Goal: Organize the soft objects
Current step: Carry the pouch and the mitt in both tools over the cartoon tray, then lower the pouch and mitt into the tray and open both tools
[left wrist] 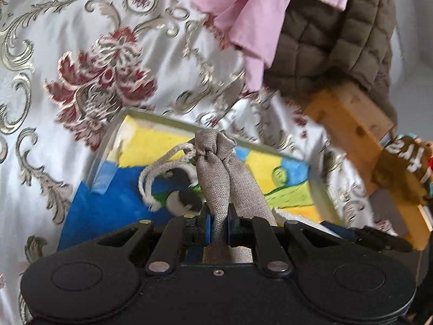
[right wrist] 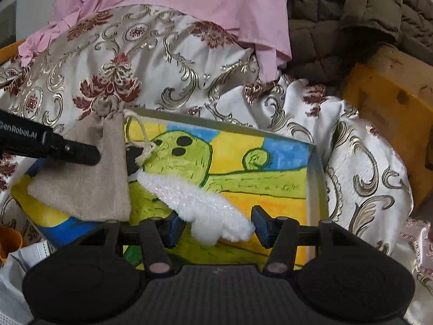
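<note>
1 beige drawstring pouch (left wrist: 224, 173), coarse weave, neck knotted, cord looped.

A glossy white satin bedspread with gold scrolls and dark red flowers (left wrist: 94, 62) fills nearly the whole setting, bunched into soft folds (right wrist: 360, 162) on the right side of the right wrist view. Up top, a crumpled pale pink cotton sheet (right wrist: 189, 2) drapes over it, and beside that sits a brown quilted padded blanket (left wrist: 333, 40), heaped at the upper right. Just below the quilt, a pale yellow wooden frame with knots in the grain (right wrist: 389, 92) juts out at an angle. A sliver of plain white wall (left wrist: 416, 62) shows at the far right edge. The light is even and soft, with a sheen on the satin.
</note>
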Motion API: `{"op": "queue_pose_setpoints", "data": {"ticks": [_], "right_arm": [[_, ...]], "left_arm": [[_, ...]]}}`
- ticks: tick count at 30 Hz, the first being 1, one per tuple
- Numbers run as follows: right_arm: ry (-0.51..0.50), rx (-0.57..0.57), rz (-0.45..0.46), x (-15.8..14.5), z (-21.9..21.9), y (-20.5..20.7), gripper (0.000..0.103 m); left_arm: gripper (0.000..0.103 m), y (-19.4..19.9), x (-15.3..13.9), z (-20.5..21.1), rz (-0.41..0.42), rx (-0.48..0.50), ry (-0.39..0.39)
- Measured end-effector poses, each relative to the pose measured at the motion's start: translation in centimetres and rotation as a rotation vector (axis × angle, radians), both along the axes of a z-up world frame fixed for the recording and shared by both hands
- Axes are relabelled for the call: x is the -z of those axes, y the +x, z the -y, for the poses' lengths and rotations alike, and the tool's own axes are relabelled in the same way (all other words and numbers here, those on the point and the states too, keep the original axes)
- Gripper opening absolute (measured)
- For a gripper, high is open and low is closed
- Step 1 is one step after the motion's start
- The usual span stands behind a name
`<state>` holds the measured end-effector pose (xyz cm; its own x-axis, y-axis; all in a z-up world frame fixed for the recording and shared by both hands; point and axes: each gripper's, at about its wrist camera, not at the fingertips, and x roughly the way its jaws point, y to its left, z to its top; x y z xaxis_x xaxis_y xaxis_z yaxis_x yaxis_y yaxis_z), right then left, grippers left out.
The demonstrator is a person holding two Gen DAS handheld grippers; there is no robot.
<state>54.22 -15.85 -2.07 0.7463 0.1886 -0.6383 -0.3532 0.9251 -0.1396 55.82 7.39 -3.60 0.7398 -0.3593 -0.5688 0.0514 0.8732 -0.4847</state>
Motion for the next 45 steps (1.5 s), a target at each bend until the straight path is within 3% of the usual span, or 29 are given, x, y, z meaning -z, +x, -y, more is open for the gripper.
{"op": "queue_pose_setpoints", "data": {"ticks": [9,12,17,19,28,32,36,45], "right_arm": [[-0.036,-0.012,-0.020,0.3,-1.2,-0.5,0.058],[-0.037,-0.022,-0.025,0.1,-1.2,-1.2,0.064],[-0.001,-0.020,-0.012,-0.8,-0.3,-3.1,0.080],[0.032,-0.013,0.004,-1.6,0.3,-3.9,0.083],[0.156,0.018,0.146,-8.3,2.8,-9.8,0.094],[0.203,0.027,0.216,-11.6,3.2,-13.7,0.098],[0.276,0.041,0.271,-14.1,3.7,-18.3,0.102],[0.344,0.036,0.345,-15.7,4.1,-28.5,0.103]], "left_arm": [[0.016,-0.2,0.9,0.7,-0.068,-0.031,0.082],[0.021,-0.5,0.9,1.0,-0.083,-0.028,0.092],[0.043,-1.8,0.3,1.3,-0.080,-0.030,0.120],[0.057,-2.8,-0.4,1.4,-0.054,-0.033,0.137],[0.077,-9.7,-6.0,2.0,0.122,-0.024,0.202],[0.081,-14.1,-9.2,2.5,0.218,-0.025,0.220],[0.093,-19.3,-11.8,2.8,0.309,-0.050,0.225],[0.098,-30.9,-14.4,3.4,0.441,-0.092,0.231]]}}
